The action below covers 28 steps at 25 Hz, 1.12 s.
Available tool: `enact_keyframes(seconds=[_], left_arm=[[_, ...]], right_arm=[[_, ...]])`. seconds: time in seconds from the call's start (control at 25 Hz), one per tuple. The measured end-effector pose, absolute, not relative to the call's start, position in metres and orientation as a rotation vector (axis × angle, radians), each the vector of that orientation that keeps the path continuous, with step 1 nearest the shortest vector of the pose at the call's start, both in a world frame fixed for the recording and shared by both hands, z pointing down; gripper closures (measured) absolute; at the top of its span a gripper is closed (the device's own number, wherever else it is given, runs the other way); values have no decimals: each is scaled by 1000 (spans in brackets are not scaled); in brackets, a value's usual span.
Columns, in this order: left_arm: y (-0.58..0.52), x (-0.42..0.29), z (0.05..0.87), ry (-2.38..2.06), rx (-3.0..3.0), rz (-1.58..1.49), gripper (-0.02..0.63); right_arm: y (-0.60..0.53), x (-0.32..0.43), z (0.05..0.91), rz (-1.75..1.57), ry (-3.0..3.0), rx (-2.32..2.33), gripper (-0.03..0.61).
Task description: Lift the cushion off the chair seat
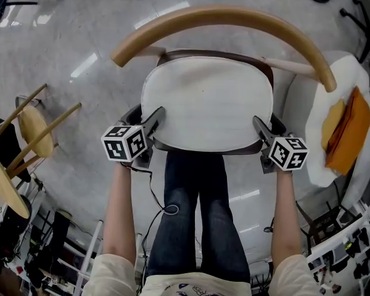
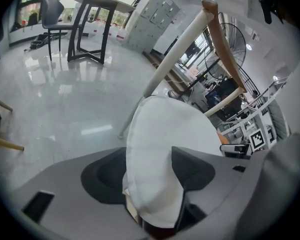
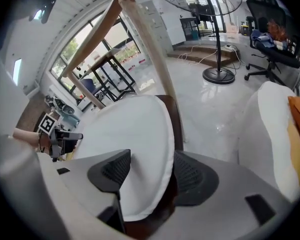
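A white cushion [image 1: 206, 100] lies flat on the dark brown seat [image 1: 203, 148] of a wooden chair with a curved backrest [image 1: 222, 17]. My left gripper [image 1: 147, 117] sits at the cushion's front left corner and my right gripper [image 1: 268, 128] at its front right corner. In the left gripper view the cushion [image 2: 165, 134] edge runs between the wide-spread jaws of the left gripper [image 2: 149, 169], unsqueezed. In the right gripper view the right gripper [image 3: 152, 171] straddles the cushion [image 3: 135, 134] edge and the seat rim, one pad above, one below, jaws wide.
The person's legs in jeans [image 1: 200, 208] stand right in front of the chair. A white padded seat with orange cloth [image 1: 342, 128] is close on the right. Wooden furniture [image 1: 34, 128] stands at the left. A floor fan's base [image 3: 219, 74] and a dark table [image 2: 90, 14] stand farther off.
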<state>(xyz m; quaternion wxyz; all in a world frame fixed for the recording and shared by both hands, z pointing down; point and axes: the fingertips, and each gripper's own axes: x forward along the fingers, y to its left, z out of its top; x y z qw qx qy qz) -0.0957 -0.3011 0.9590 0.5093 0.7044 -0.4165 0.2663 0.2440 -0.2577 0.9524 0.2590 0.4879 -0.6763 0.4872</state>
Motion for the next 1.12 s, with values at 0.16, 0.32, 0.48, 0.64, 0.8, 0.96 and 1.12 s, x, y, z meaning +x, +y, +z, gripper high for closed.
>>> enact_keyframes(seconds=[0.16, 0.32, 0.48, 0.64, 0.8, 0.96, 1.12], left_arm=[[-297, -94, 956, -1015, 1702, 633, 336], [-300, -98, 952, -1049, 1716, 649, 402], [-300, -101, 944, -1080, 1721, 669, 457], [-297, -101, 921, -1093, 1733, 671, 508], [-284, -95, 892, -1107, 1760, 697, 525], [-266, -90, 855, -1119, 1766, 678, 532], [-244, -87, 805, -1146, 1779, 661, 535]], right_arm=[[-254, 247, 950, 1350, -1841, 1335, 296], [-257, 251, 946, 1405, -1839, 1404, 345], [-258, 254, 933, 1390, -1849, 1460, 448], [-254, 252, 910, 1346, -1860, 1472, 486], [-242, 254, 882, 1298, -1866, 1474, 500], [-230, 258, 841, 1246, -1879, 1485, 506], [-212, 260, 788, 1189, -1900, 1496, 509]])
